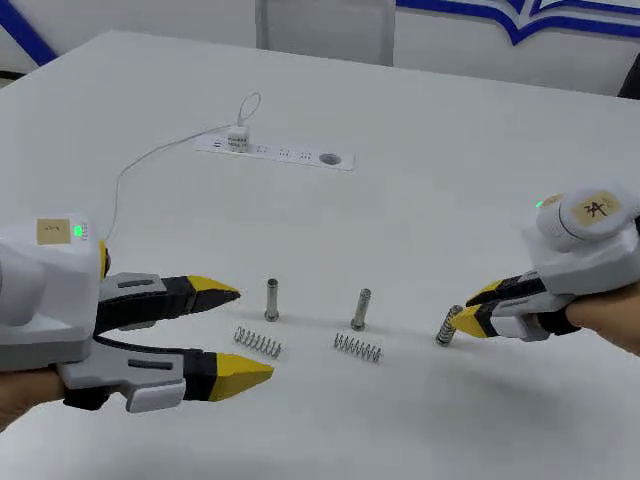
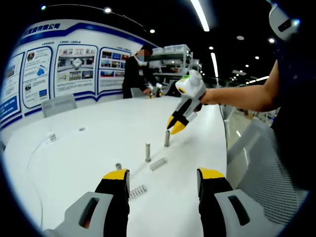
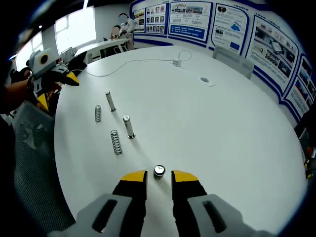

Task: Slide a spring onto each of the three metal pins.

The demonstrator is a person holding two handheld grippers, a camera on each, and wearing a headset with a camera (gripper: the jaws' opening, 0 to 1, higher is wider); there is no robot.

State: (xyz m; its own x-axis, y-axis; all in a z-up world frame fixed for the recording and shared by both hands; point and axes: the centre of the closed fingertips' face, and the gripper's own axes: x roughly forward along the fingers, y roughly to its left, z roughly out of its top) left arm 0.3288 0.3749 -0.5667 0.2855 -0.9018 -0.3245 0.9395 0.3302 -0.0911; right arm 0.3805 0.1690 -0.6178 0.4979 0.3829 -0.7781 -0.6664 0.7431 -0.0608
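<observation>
Three metal pins stood in a row on the white table (image 1: 450,150). The middle pin (image 1: 361,309) was bare, and a loose spring (image 1: 357,347) lay just on the person's side of it. Left of the middle pin, the left pin (image 1: 271,299) was also bare, with a second loose spring (image 1: 258,342) beside it. Right of the middle pin, the right pin (image 3: 159,172) wore a third spring (image 1: 446,328) along its shaft. The right gripper (image 1: 462,308) reached in from farther right, jaws narrowly parted, the pin's head at the mouth of the gap, grasping nothing. The left gripper (image 1: 254,331), coming in from left of the middle pin, was released, jaws wide apart. A power strip (image 1: 275,153) lay well behind the middle pin.
</observation>
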